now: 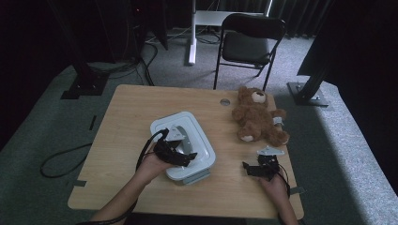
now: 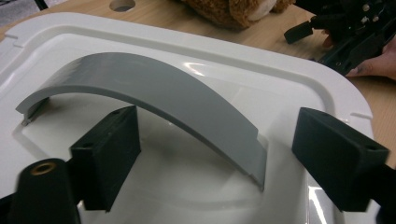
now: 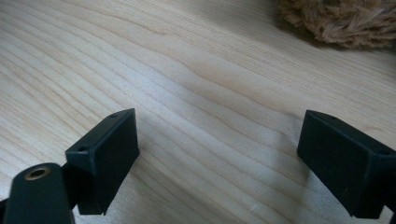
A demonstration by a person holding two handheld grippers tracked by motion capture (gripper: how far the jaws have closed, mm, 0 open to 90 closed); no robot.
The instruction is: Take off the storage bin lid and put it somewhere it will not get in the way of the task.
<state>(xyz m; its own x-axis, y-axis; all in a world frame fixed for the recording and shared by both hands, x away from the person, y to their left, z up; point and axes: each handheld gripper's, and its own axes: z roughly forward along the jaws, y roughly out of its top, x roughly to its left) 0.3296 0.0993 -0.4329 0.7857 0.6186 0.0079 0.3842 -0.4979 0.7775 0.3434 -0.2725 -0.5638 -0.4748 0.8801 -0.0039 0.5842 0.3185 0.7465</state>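
On the pale wooden surface (image 1: 126,122) we work at a white container lid (image 1: 202,140) that lies flat near the middle, its rounded corners square to nothing in particular; in the high view its long axis runs from the far left toward the near right, slantwise to the surface's edges. To the right of it a brown teddy bear (image 1: 257,117) lies on its back, head toward the far edge, untouched and well apart from the lid. Our left tongs (image 2: 205,154) hover low over the lid's sunken centre, released, with one pad on each side of the grey arched handle (image 2: 154,93) and neither pad pressing on it as far as we can see. The handle rises as a shallow bow out of the recess, both feet on the lid, and in the left gripper view its long axis runs from upper left to lower right, so the tongs straddle its nearer end crosswise. We judge the job barely begun: the reach to the handle is made, but the grip, and any lifting or moving of the lid, are left to do. Our right tongs (image 3: 215,154) rest released over bare wood near the right edge, just short of the bear's fur, grasping nothing.
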